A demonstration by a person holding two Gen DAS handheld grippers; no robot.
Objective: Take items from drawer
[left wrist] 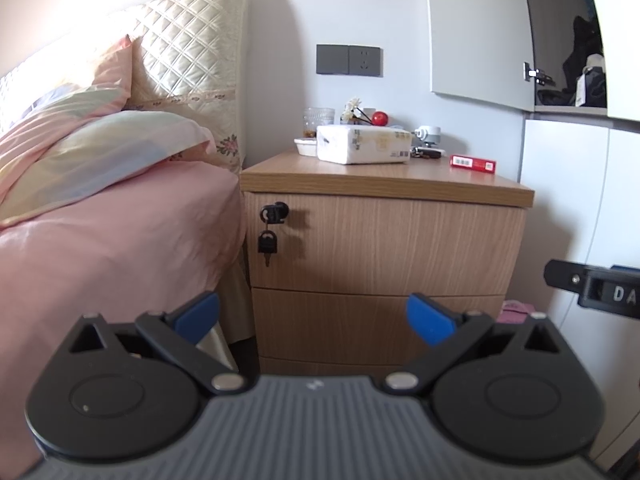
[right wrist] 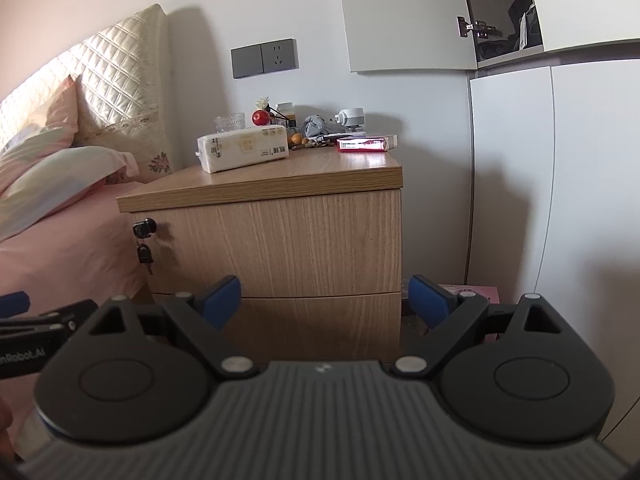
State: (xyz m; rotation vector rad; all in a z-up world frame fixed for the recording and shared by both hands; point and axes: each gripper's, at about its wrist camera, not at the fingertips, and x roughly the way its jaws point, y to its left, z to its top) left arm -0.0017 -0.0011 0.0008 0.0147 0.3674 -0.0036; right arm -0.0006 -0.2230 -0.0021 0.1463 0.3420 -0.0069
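A wooden nightstand (left wrist: 384,236) (right wrist: 280,236) stands beside the bed, with two drawers, both closed. The top drawer (left wrist: 400,244) (right wrist: 288,240) has a lock with keys hanging (left wrist: 270,236) (right wrist: 144,246) at its left. The lower drawer (left wrist: 372,324) (right wrist: 320,320) sits below it. My left gripper (left wrist: 312,318) is open and empty, some way in front of the lower drawer. My right gripper (right wrist: 324,302) is open and empty, level with the seam between the drawers. The drawers' contents are hidden.
On the nightstand top lie a white tissue pack (left wrist: 364,144) (right wrist: 242,152), a red box (left wrist: 474,163) (right wrist: 366,144), a glass, a red ball and small clutter. A pink bed (left wrist: 100,240) is left, white wardrobe doors (right wrist: 560,200) right. A pink item (right wrist: 480,294) lies on the floor.
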